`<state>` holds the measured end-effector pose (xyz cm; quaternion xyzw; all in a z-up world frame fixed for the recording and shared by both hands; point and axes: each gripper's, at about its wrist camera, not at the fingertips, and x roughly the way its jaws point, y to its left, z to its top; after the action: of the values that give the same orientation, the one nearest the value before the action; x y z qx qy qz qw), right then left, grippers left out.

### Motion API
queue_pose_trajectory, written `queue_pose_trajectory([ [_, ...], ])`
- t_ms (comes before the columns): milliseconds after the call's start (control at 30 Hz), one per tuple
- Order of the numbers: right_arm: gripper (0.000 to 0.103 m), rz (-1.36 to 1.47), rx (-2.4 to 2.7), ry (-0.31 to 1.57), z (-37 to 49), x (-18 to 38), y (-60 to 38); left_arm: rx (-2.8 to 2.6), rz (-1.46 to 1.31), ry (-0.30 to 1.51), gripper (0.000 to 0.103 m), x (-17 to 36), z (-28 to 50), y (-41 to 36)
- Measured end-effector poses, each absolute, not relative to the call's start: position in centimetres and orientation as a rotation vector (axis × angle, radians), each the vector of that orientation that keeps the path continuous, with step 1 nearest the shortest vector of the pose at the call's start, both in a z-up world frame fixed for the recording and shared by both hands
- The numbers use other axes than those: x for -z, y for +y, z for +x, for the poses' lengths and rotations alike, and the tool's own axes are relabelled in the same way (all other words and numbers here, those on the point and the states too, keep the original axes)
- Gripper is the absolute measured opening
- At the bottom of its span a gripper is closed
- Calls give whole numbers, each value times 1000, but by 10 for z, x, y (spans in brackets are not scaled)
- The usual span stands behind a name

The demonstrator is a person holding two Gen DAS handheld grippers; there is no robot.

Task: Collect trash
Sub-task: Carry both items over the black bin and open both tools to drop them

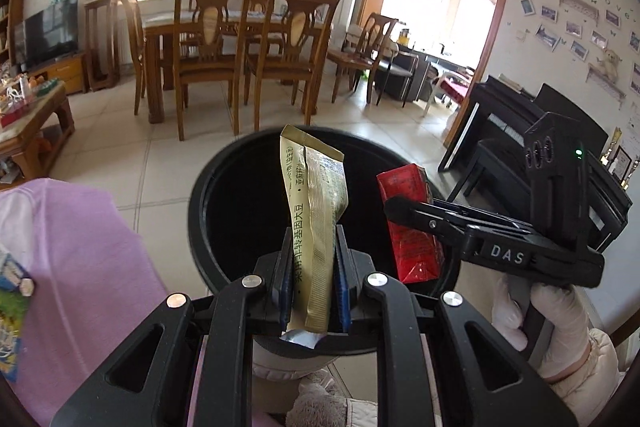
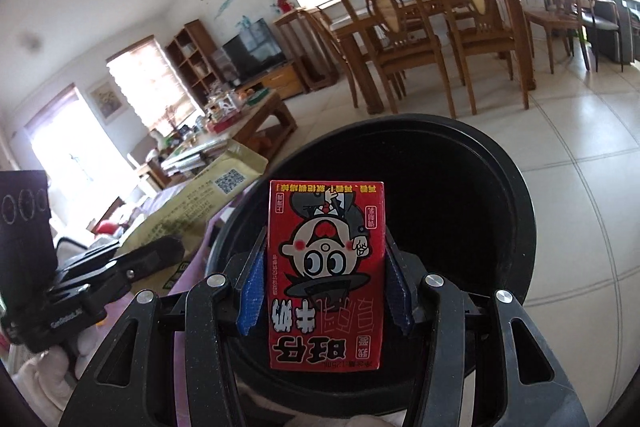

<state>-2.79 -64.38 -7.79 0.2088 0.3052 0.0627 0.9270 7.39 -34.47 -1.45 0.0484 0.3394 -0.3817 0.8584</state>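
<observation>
**Two bits of trash held over the black bin**

I have one piece of trash in each tool, and both hang above the open mouth of the round black bin (image 1: 208, 211).

My left gripper (image 1: 312, 267) is squeezed tight on a gold packet (image 1: 316, 211). The packet is flat, long and thin, and a bit crinkled. It has dark writing that runs along its length. Its long side points away from me, up and out over the bin. The far end is bent and torn open. The near end pokes out behind the blue pads (image 1: 342, 283), and a silvery bit shows there. The pads press on the packet from both sides, near its lower half.

My right gripper (image 2: 324, 279) is closed on a small red carton (image 2: 326, 275). It is a little drink box with a cartoon face with big round eyes, and big black letters. From the right wrist view the picture and the letters are upside down, so the box is held with its top toward me. Its long side points away from me too, out over the bin. The blue pads (image 2: 250, 291) hold it by its two narrow sides.

From the left wrist view the carton sits just to the right of the gold packet, near it but not touching. A white-gloved hand (image 1: 536, 315) holds the right tool there. A purple cloth (image 1: 80, 267) lies beside the bin on the left.
</observation>
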Motion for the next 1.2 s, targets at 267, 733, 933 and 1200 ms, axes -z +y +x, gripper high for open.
queue_pose_trajectory([
  [267, 51, 339, -86, 607, -16, 87, -621, 778, 159, 789, 19, 38, 88, -372],
  [733, 59, 307, -93, 592, -10, 67, -595, 729, 249, 748, 38, 43, 84, -385],
  [933, 66, 331, -83, 576, -16, 62, -599, 693, 214, 662, 75, 29, 76, -374],
  [1200, 66, 324, -80, 507, -32, 44, -585, 650, 192, 597, 82, 5, 60, -348],
])
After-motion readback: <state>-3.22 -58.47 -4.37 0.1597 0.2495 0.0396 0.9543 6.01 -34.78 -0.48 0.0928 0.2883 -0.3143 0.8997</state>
